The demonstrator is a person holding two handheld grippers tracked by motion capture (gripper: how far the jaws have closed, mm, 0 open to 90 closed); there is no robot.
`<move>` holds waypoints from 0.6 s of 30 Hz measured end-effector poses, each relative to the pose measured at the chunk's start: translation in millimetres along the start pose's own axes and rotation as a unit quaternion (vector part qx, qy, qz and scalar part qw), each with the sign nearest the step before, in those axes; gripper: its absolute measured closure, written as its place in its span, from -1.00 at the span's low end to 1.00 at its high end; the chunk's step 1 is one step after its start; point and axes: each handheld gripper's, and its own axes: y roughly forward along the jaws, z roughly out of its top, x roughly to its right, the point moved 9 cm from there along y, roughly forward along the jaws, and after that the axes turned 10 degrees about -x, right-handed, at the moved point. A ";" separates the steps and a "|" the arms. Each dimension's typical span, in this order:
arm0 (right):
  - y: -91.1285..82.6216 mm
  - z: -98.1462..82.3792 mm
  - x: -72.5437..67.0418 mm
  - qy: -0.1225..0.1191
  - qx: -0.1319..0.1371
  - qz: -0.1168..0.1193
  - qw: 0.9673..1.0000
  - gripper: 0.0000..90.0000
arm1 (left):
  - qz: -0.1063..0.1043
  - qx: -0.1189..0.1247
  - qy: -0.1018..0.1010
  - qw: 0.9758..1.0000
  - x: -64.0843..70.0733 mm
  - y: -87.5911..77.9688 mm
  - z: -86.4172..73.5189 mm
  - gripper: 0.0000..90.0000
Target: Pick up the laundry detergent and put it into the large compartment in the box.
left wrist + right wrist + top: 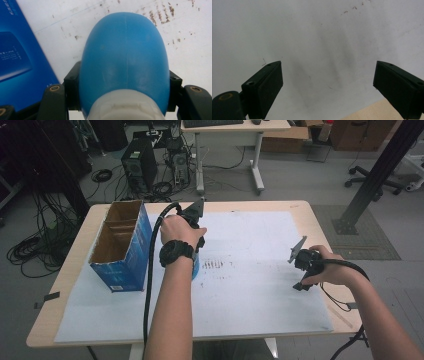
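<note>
Blue object (124, 62), rounded and egg-like with a white collar (125, 106) at its near end, sits between the jaws of the left gripper (124, 92). Both pads press against its flanks, so the gripper is clamped on it. In the left gripper view its long axis runs straight away from the camera, domed end pointing outward over the sheet and white end toward the gripper body. No brand or label is visible on its surface; a faint seam runs along its length.

Largest item: the table (310, 215), light wood, covered by a white paper sheet (250, 295) bearing brown smudges near the centre. In the high view the blue object (195, 268) shows as a sliver below the left hand (180, 231), above the sheet and just right of the box.

Blue cardboard box (122, 247) stands open-topped at the table's left part, with internal dividers. Its side carries small pale print; in the left gripper view the characters on the box (15, 55) are too small to read.

Right gripper (300, 265), held in the right hand (330, 270), rests near the sheet's right edge, well apart from the object. Its jaws stand spread wide with nothing between them, above bare paper.

A black watch (176, 252) is on the left wrist.
</note>
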 end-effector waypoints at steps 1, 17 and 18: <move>0.2 0.3 0.2 -0.001 0.000 -0.001 1.000 -0.80 | 0.000 0.000 -0.001 1.000 0.0 -0.1 0.1 -0.17; -2.5 1.5 -0.1 -0.001 -0.001 -0.003 1.000 -0.80 | -0.001 -0.001 0.002 1.000 0.2 -0.8 -0.1 -0.16; -2.7 1.6 -0.2 0.000 -0.002 -0.003 1.000 -0.80 | -0.003 0.000 0.002 1.000 0.4 -1.0 0.1 -0.16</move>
